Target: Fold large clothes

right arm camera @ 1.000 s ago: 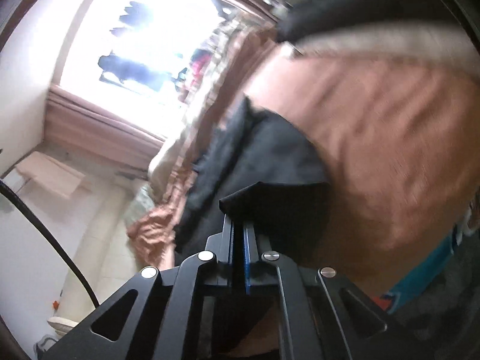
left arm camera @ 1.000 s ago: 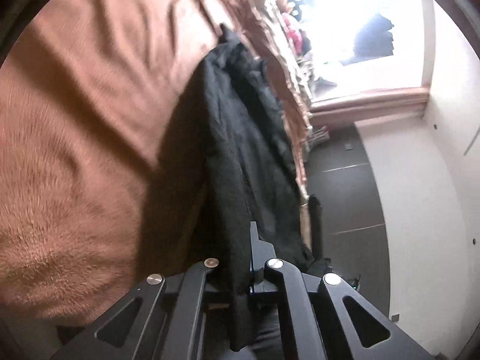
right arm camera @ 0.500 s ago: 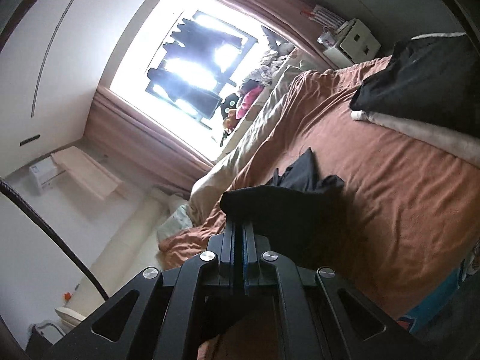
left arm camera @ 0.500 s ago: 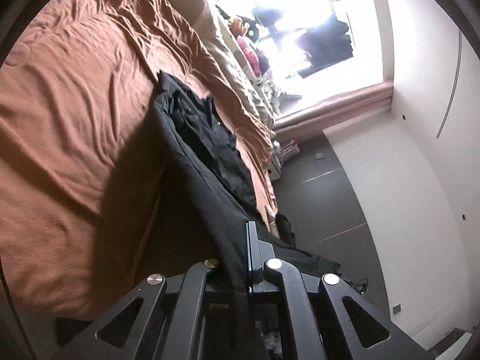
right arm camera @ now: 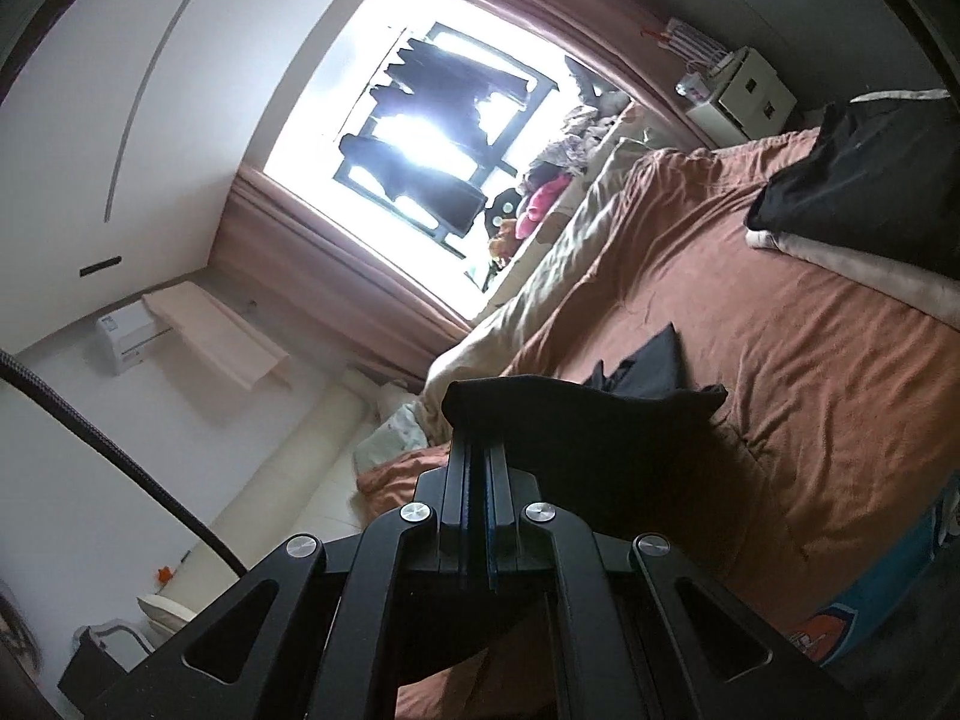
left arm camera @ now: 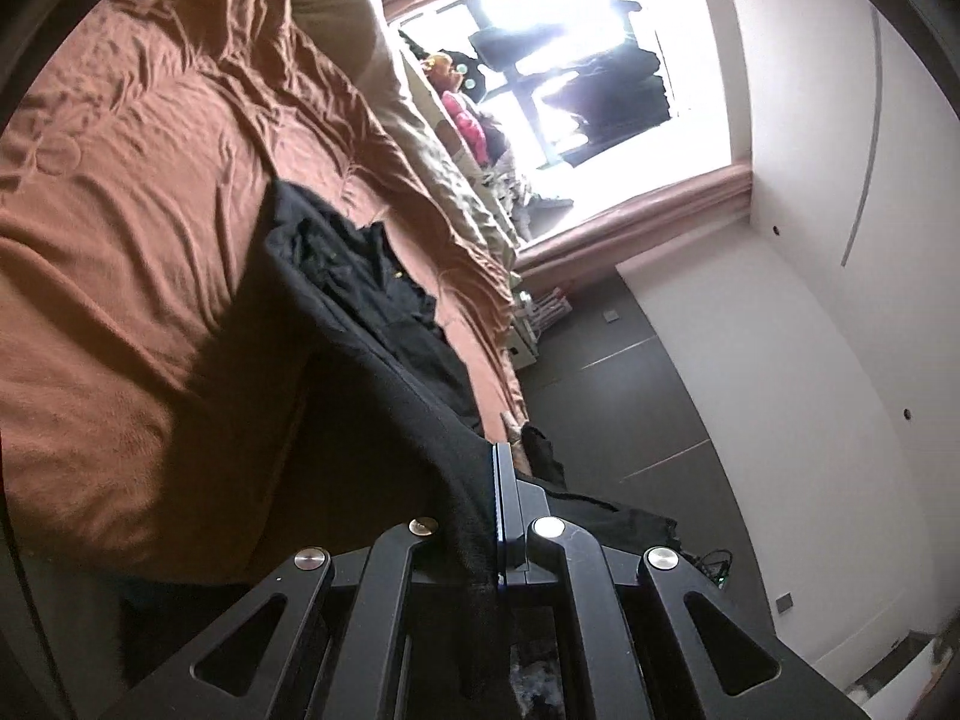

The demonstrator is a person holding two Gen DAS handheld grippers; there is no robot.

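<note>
The black garment, soft and matte, now hangs lifted off the brown bedspread, where a second ago it lay close; it can be laid flat for folding. My left gripper and right gripper each clench one edge.

We see a bright window at upper centre, white walls at left, and a bed in brown bedding filling the right; dark floor elsewhere.
</note>
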